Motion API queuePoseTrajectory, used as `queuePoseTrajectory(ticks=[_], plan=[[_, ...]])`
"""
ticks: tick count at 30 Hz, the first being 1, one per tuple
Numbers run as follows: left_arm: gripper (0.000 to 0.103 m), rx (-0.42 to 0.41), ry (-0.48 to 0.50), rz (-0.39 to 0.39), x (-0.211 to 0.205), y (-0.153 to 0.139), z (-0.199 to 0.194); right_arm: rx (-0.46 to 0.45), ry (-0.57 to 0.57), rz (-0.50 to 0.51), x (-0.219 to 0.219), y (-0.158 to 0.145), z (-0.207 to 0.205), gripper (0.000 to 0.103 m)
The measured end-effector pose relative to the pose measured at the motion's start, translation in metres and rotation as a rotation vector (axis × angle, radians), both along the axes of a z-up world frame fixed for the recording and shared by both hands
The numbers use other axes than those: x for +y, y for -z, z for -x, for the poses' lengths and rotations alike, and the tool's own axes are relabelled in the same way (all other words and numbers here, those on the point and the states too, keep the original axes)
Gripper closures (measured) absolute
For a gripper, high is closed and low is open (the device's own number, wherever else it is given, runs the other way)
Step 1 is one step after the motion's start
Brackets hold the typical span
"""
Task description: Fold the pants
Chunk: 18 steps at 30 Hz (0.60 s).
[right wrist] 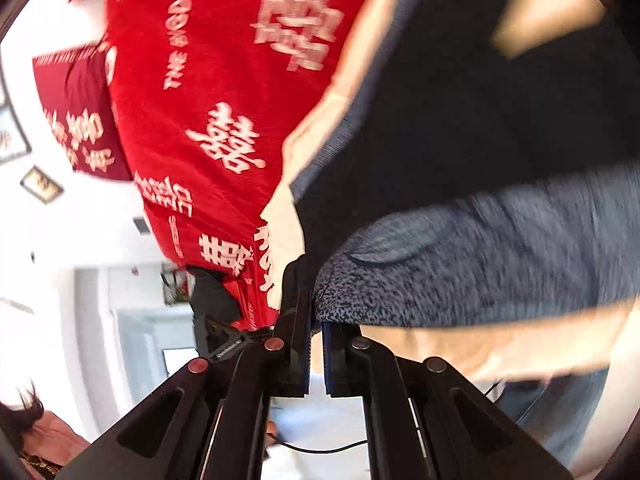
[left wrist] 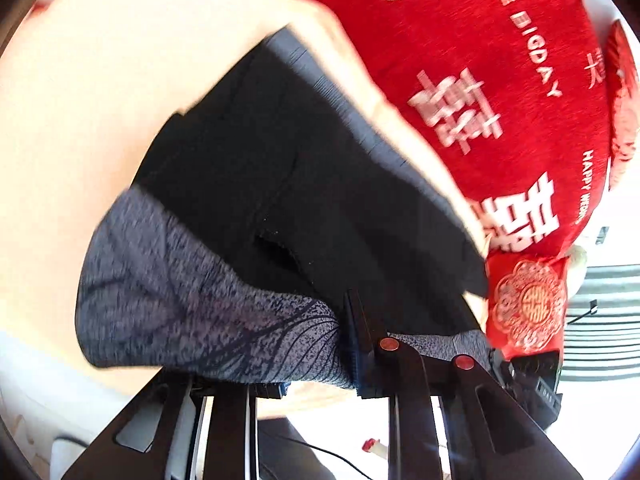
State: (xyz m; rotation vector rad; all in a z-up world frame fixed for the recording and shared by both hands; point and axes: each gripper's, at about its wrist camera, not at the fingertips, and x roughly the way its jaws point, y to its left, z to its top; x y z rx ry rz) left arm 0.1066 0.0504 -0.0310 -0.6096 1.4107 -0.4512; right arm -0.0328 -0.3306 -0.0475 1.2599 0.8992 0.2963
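The pants lay across the middle of my left view on the bed, with the blanket beyond them at upper right.

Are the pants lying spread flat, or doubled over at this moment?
Doubled over, mid-fold: in the left wrist view the pants show a grey heathered layer turned back over the black fabric, pinched by the left hand-held gripper.

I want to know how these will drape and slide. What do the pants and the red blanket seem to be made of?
Pants: a soft knit, matte black outside; the turned-up part is speckled grey, like a heathered jersey lining, and it hangs limply. Red blanket: seemingly a woven or chenille-like cloth, matte, with a fine ribbed grain and white characters worked in or printed; the blur leaves that open.
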Motion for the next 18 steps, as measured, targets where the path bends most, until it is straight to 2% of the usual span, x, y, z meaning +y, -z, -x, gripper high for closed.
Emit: queuePoseTrajectory(ticks=[3,6,8,10,12,15,18], plan=[[0.079,-0.057,-0.012,0.006,-0.015,-0.016,-0.041,-0.022,-0.075,0.048,-0.018,-0.016,-0.050,0.098],[0.079,-0.134,-0.023,-0.044,-0.035,-0.024,-0.090,-0.019,-0.142,0.076,-0.042,-0.020,-0.111,0.098],[0.079,-0.149,-0.032,-0.089,-0.052,-0.015,-0.129,0.000,-0.189,0.103,-0.058,-0.015,-0.158,0.098],[0.079,-0.142,-0.031,-0.130,-0.063,0.001,-0.156,0.042,-0.234,0.131,-0.069,-0.003,-0.200,0.098],[0.077,-0.139,-0.028,-0.204,-0.075,0.021,-0.179,0.083,-0.272,0.150,-0.073,0.014,-0.233,0.096],[0.065,-0.121,-0.028,-0.319,-0.085,0.053,-0.198,0.173,-0.323,0.179,-0.080,0.055,-0.273,0.094],[0.064,-0.092,-0.039,-0.347,-0.085,0.063,-0.205,0.260,-0.333,0.194,-0.085,0.090,-0.288,0.094]])
